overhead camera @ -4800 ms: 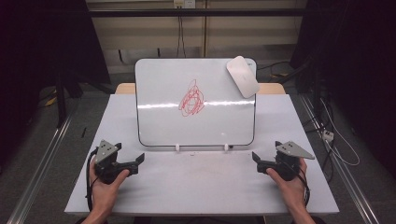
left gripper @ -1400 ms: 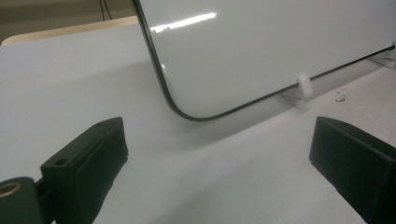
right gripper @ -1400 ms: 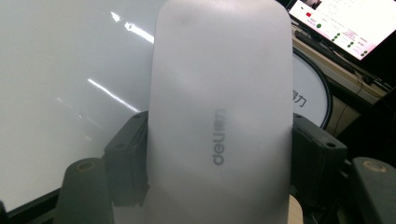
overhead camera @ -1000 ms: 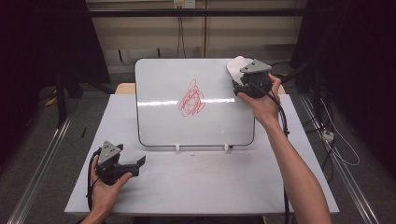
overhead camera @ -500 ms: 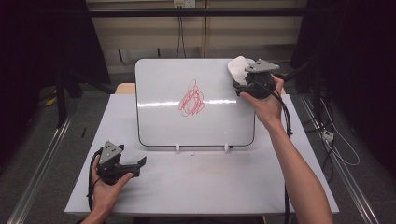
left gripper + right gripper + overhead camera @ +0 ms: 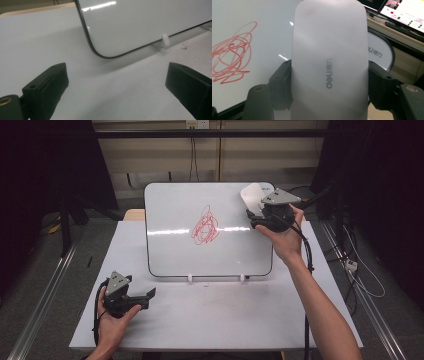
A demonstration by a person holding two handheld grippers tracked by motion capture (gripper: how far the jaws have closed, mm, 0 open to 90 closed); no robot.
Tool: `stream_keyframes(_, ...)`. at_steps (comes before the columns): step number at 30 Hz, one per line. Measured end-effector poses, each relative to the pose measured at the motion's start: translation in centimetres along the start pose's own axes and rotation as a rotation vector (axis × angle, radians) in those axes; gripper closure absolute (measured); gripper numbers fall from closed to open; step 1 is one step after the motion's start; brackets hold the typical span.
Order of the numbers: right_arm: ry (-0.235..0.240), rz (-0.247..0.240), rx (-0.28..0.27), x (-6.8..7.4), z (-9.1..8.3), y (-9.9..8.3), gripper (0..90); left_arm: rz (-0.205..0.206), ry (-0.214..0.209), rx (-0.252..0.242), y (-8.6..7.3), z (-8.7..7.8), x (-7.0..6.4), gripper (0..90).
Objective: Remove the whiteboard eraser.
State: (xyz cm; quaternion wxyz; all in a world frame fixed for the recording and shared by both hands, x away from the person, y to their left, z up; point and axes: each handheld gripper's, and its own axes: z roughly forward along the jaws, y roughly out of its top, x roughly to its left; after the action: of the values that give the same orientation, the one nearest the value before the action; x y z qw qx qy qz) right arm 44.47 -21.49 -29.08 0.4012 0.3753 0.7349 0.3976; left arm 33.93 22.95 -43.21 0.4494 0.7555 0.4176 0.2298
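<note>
A white board (image 6: 175, 245) leans on the table, with a red scribble (image 6: 205, 226) near its middle. At its top right corner my right gripper (image 6: 253, 217) is shut on a pale grey oval eraser (image 6: 251, 196). In the right gripper view the eraser (image 6: 329, 57), marked "deli", stands upright between the black jaws of the gripper (image 6: 329, 87), and the scribble (image 6: 233, 52) lies to its left. My left gripper (image 6: 148, 299) rests open at the table's front left. Its view has the gripper (image 6: 117, 82) with jaws wide apart, facing the board's lower corner (image 6: 140, 22).
The white table (image 6: 215, 315) stands between metal rails, with dark curtains at both sides. Two small white clips (image 6: 190, 279) hold up the board's lower edge. A lit screen (image 6: 407, 15) glows behind the board. Cables trail on the floor at the right.
My right gripper went from the table's front right to the board's top right corner and shut on the eraser. The left gripper has stayed at the front left.
</note>
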Motion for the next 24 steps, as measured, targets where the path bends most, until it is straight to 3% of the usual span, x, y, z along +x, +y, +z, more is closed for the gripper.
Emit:
stream_keyframes(14,0.052,-0.061,-0.01,3.1,0.1,-0.1,31.7,0.002,-0.005,0.003,0.2,0.1,-0.2,4.3)
stream_keyframes(24,0.08,-0.069,-0.018,3.9,0.8,-0.1,31.7,0.005,-0.006,0.004,0.3,0.2,-0.1,4.3)
